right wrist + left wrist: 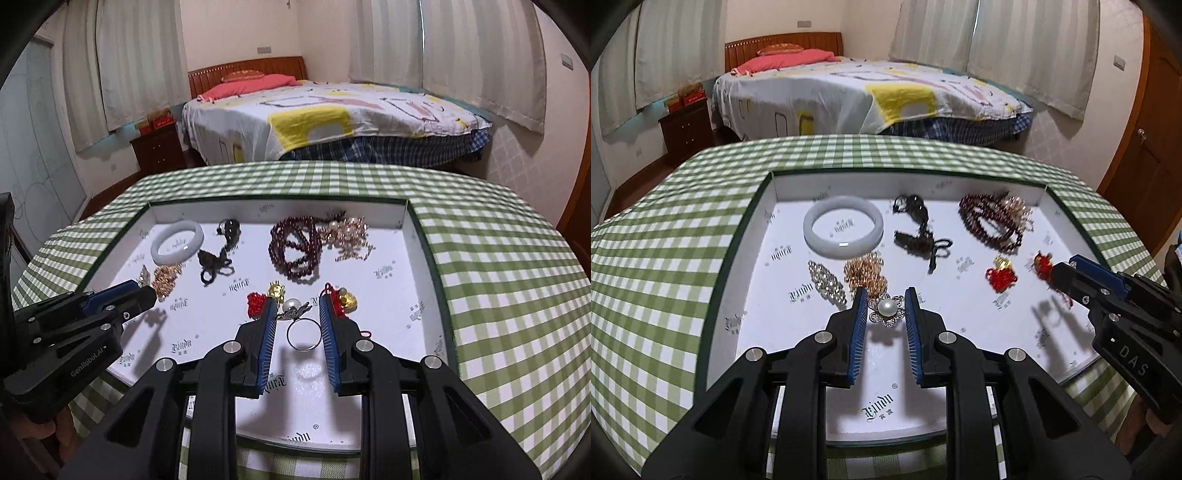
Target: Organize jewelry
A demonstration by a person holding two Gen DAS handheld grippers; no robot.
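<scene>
One shallow white tray (738, 280) holds all jewelry. Left gripper (886, 301) jaws stand narrowly apart around pearl brooch (886, 308), near the bangle (843, 226); right gripper (298, 308) jaws likewise around the ring (303, 334), untouched.

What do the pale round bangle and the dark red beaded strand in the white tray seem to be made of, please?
Pale round bangle: probably jade or glass; it looks milky, smooth and glossy, with a bright highlight on its rim. Dark red beaded strand: polished round beads, perhaps garnet, glass or lacquered wood; their shine shows, but the frames cannot settle which.
</scene>
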